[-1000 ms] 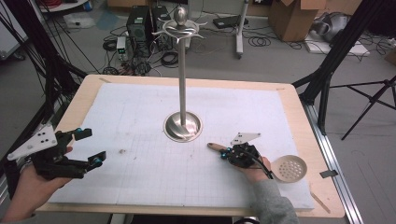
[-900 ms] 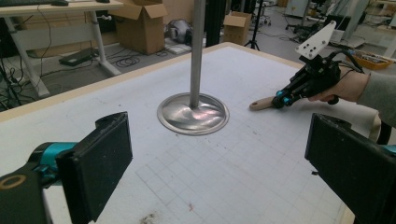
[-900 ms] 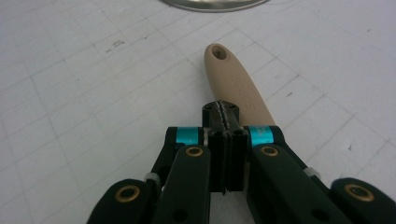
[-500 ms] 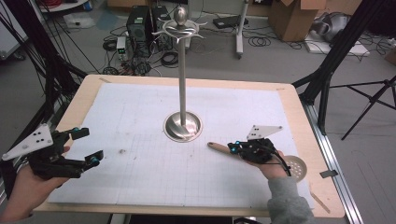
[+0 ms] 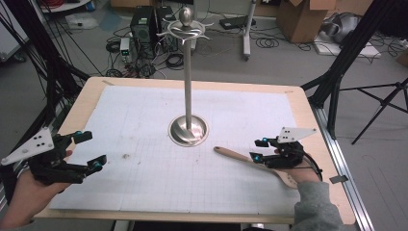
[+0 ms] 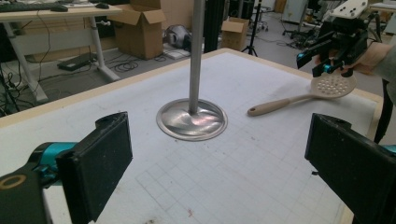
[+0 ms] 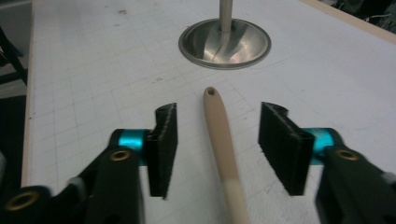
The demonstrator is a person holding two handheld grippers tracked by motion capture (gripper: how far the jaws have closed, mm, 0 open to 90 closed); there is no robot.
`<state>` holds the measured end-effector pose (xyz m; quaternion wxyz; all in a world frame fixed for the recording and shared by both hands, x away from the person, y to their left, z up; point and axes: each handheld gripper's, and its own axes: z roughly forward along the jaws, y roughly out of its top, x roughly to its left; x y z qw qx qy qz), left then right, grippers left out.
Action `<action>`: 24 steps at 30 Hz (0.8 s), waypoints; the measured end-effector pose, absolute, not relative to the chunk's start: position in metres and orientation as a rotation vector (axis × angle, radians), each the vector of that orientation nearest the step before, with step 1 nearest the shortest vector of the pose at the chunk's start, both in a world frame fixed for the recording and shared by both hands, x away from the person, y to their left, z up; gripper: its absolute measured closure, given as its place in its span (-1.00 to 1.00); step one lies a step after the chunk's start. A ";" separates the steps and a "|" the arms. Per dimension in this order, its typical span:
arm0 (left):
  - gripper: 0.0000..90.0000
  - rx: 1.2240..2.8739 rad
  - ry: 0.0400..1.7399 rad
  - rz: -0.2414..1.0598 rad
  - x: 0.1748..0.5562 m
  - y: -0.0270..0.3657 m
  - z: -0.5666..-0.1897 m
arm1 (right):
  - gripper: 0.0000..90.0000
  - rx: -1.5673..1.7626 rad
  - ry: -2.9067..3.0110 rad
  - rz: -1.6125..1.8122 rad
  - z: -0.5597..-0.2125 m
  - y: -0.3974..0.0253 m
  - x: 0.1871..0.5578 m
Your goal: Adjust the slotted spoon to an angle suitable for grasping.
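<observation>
Beige wooden slotted spoon point(image 5: 252, 162) lies flat on the white gridded worktop point(image 5: 144, 120), handle tip pointing at the round base of the tall steel utensil stand point(image 5: 188, 130), probably for hanging. Right gripper point(image 7: 218, 135) straddles the handle, jaws wide apart, touching nothing, apparently poised to close. Left gripper point(image 5: 89, 151) hovers at the near left edge, wide open, empty, well apart from the spoon.

Stand point(image 5: 188, 130) mid-table point(image 5: 86, 103); slotted spoon point(image 5: 240, 157) lies to its right.
</observation>
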<state>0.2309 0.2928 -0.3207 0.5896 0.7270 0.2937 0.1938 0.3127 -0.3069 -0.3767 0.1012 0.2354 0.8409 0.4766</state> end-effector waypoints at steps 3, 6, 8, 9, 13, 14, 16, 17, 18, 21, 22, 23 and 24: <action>-0.83 1.689 0.685 0.449 0.232 0.293 -0.321 | -0.38 0.731 2.506 1.438 -0.378 -0.315 0.314; -0.83 1.692 0.687 0.446 0.232 0.293 -0.321 | -0.54 0.743 2.505 1.465 -0.378 -0.318 0.314; -0.83 1.692 0.680 0.449 0.231 0.292 -0.320 | -0.74 0.754 2.503 1.447 -0.379 -0.322 0.315; -0.83 1.691 0.679 0.449 0.231 0.292 -0.320 | -0.74 0.762 2.509 1.456 -0.379 -0.323 0.315; -0.83 1.686 0.679 0.451 0.230 0.293 -0.319 | -0.75 0.726 2.520 1.423 -0.379 -0.328 0.315; -0.83 1.686 0.679 0.451 0.230 0.293 -0.319 | -0.75 0.726 2.520 1.423 -0.379 -0.328 0.315; -0.83 1.691 0.683 0.448 0.231 0.293 -0.320 | -0.75 0.707 2.523 1.381 -0.379 -0.333 0.314; -0.83 1.691 0.683 0.448 0.231 0.293 -0.320 | -0.75 0.707 2.523 1.381 -0.379 -0.333 0.314; -0.83 1.693 0.686 0.449 0.232 0.293 -0.322 | -0.75 0.698 2.536 1.339 -0.379 -0.336 0.311; -0.83 1.702 0.693 0.447 0.233 0.292 -0.324 | -0.75 0.640 2.570 1.319 -0.383 -0.342 0.305; -0.83 1.702 0.696 0.446 0.234 0.291 -0.325 | -0.75 0.706 2.526 1.323 -0.385 -0.354 0.303; -0.83 1.707 0.693 0.443 0.234 0.290 -0.325 | -0.75 0.706 2.526 1.323 -0.385 -0.354 0.303; -0.83 1.713 0.693 0.442 0.234 0.288 -0.326 | -0.73 0.725 2.483 1.405 -0.384 -0.364 0.301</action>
